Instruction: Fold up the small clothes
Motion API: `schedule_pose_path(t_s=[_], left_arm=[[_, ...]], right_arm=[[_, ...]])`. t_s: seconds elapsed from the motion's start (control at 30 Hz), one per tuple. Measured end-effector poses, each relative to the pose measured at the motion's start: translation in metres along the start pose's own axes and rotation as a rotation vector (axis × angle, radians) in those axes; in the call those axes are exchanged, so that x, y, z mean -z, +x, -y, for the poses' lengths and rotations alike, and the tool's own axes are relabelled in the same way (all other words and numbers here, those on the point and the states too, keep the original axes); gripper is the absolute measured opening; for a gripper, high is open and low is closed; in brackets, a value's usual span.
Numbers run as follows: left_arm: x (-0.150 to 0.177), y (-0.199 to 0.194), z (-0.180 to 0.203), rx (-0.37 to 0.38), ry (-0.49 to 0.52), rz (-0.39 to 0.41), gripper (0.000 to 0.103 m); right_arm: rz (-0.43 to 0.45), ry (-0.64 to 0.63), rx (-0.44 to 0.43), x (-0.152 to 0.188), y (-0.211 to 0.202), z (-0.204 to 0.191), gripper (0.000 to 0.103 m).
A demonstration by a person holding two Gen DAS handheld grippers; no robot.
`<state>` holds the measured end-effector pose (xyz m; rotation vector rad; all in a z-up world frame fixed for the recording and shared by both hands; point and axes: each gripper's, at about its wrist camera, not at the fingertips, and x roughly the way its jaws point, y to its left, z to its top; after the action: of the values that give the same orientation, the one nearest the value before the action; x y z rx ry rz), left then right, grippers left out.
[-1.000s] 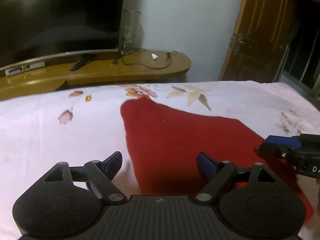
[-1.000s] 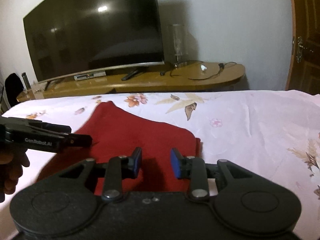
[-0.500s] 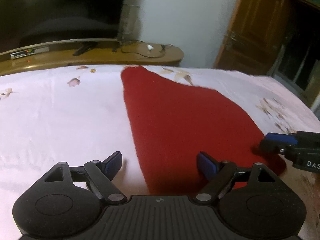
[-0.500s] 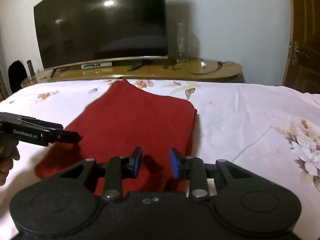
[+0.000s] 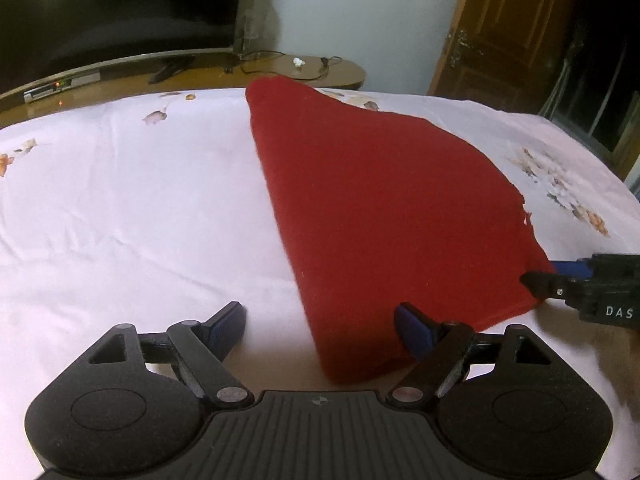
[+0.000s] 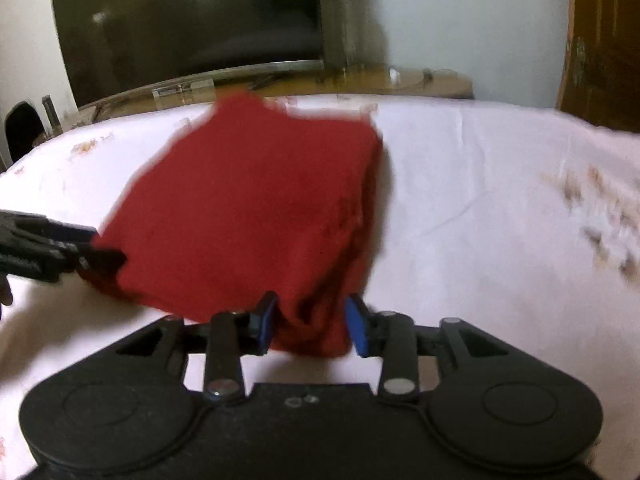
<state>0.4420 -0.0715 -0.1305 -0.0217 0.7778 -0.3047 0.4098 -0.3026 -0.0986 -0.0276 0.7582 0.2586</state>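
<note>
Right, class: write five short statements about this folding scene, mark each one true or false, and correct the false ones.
1. The red cloth lies on a white floral bedsheet. True.
2. The left gripper is clamped shut on the cloth. False: its jaws stand wide open, with the cloth's near corner between them.
3. The cloth's other near corner sits between the open blue pads of the right gripper. True.
4. The television is showing a programme. False: its screen is dark.
5. A wooden door stands beyond the bed. True.
</note>
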Motion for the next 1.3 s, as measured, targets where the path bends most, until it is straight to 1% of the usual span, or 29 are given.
schedule_pose_path(t_s=[0.1,0.2,0.27,0.37,0.4,0.43,0.5,0.6,0.7,0.77,0.83,0.87,0.9,0.97,1.03,1.13,1.3], left_arm=[[-0.003,-0.003,0.004,-0.011,0.019,-0.005,0.083],[-0.004,-0.005,0.003,-0.008,0.02,-0.009,0.083],[-0.007,-0.005,0.002,-0.003,0.017,-0.009,0.083],[-0.012,-0.007,-0.002,0.024,0.001,-0.008,0.083],[-0.014,-0.006,-0.005,0.035,0.002,-0.01,0.083],[-0.016,-0.006,-0.007,0.046,-0.009,-0.007,0.083],[-0.023,-0.004,-0.013,0.084,-0.034,-0.012,0.083],[-0.034,0.003,-0.026,0.17,-0.111,-0.02,0.083],[-0.046,0.018,-0.042,0.246,-0.188,-0.047,0.083],[-0.049,0.029,-0.051,0.28,-0.229,-0.067,0.083],[-0.051,0.041,-0.06,0.317,-0.283,-0.085,0.083],[-0.051,0.047,-0.061,0.32,-0.298,-0.092,0.083],[-0.052,0.053,-0.064,0.322,-0.312,-0.1,0.083],[-0.051,0.062,-0.066,0.35,-0.332,-0.104,0.083],[-0.052,0.068,-0.068,0.37,-0.348,-0.109,0.083],[-0.055,0.076,-0.065,0.399,-0.34,-0.129,0.083],[-0.063,0.09,-0.059,0.453,-0.293,-0.157,0.083]], right_arm=[[-0.009,0.097,-0.024,-0.006,0.002,0.01,0.043],[-0.001,0.11,-0.032,-0.005,-0.001,0.01,0.043],[0.008,0.154,-0.051,-0.005,-0.004,0.016,0.045],[0.034,0.258,-0.097,-0.004,-0.013,0.03,0.056],[0.045,0.29,-0.113,-0.004,-0.016,0.036,0.064],[0.054,0.322,-0.131,-0.005,-0.017,0.042,0.067],[0.056,0.386,-0.167,-0.008,-0.016,0.053,0.068],[0.063,0.484,-0.225,-0.013,-0.011,0.072,0.068],[0.058,0.579,-0.276,-0.018,0.002,0.091,0.07],[0.048,0.627,-0.296,-0.022,0.015,0.101,0.071],[0.04,0.64,-0.303,-0.025,0.024,0.106,0.071],[0.034,0.639,-0.305,-0.027,0.029,0.108,0.072],[0.026,0.638,-0.311,-0.028,0.034,0.109,0.073],[0.001,0.64,-0.333,-0.03,0.045,0.111,0.073],[-0.016,0.64,-0.355,-0.031,0.052,0.112,0.076],[-0.024,0.628,-0.388,-0.034,0.06,0.114,0.077],[-0.047,0.602,-0.438,-0.042,0.064,0.114,0.077]])
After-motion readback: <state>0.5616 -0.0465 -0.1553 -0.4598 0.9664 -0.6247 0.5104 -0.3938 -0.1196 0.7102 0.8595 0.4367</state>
